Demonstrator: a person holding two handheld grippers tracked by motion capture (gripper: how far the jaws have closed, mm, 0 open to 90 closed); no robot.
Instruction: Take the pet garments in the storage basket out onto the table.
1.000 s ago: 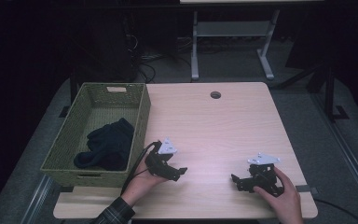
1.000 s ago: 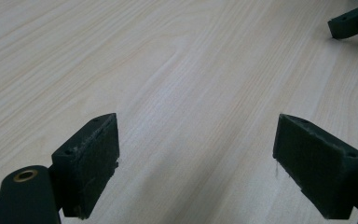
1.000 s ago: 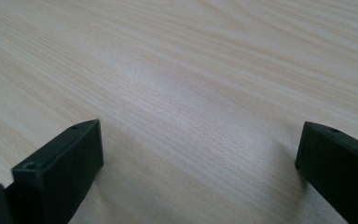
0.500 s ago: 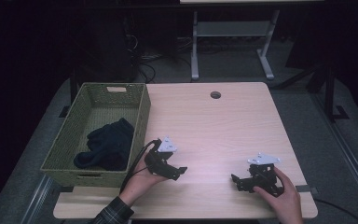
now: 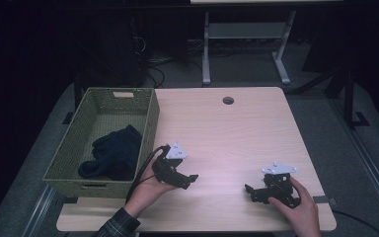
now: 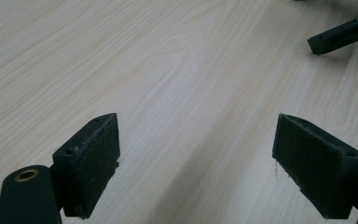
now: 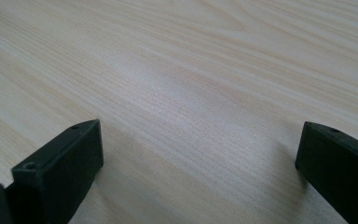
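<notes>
Two hand-held grippers sit low over the bare wood, and nothing is between either pair of jaws. Farthest left, a woven green basket (image 5: 150, 118) stands on the bench (image 5: 237, 133) at its left edge, and a dark bundle of cloth (image 5: 113, 153) lies inside it toward the near end; the basket's high walls keep the soft cloth gathered in one place. Just beside the basket's near right corner, the left hand-held gripper (image 5: 190, 178) is released, jaws spread wide and aimed away from the basket toward the middle of the bench, probably a resting pose with nothing to carry. Well apart to the right, the right hand-held gripper (image 5: 249, 190) is likewise released, jaws wide and pointing back toward the left one.
</notes>
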